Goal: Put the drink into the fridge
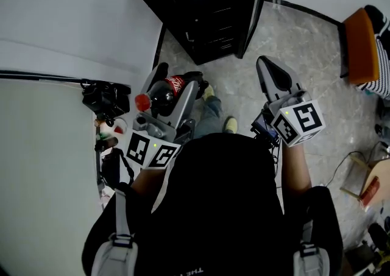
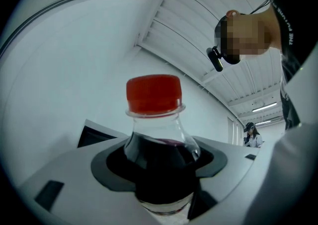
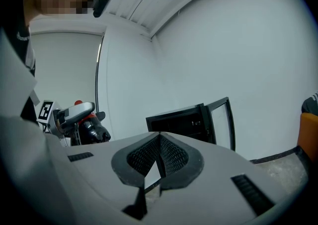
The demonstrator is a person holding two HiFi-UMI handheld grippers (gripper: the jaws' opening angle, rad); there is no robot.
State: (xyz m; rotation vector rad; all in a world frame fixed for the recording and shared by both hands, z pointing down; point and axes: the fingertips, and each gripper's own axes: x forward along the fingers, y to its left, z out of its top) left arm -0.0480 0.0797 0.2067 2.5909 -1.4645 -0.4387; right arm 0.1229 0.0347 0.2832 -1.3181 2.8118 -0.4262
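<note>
A cola bottle [image 1: 163, 93] with a red cap and dark drink is clamped in my left gripper [image 1: 169, 95], held in front of me at the left. In the left gripper view the bottle [image 2: 159, 139] stands between the two jaws, cap up. The black fridge [image 1: 201, 7] stands ahead on the floor with its glass door [image 1: 255, 10] swung open; it also shows in the right gripper view as the fridge [image 3: 181, 122]. My right gripper [image 1: 274, 75] is at the right, jaws pressed together with nothing between them, also seen as the right gripper [image 3: 159, 157].
A white wall [image 1: 67, 19] runs along the left. An orange seat [image 1: 359, 46] stands at the right edge on the marble floor [image 1: 304, 43]. Small dark items [image 1: 106, 101] crowd a ledge at my left. A person stands far off in the left gripper view.
</note>
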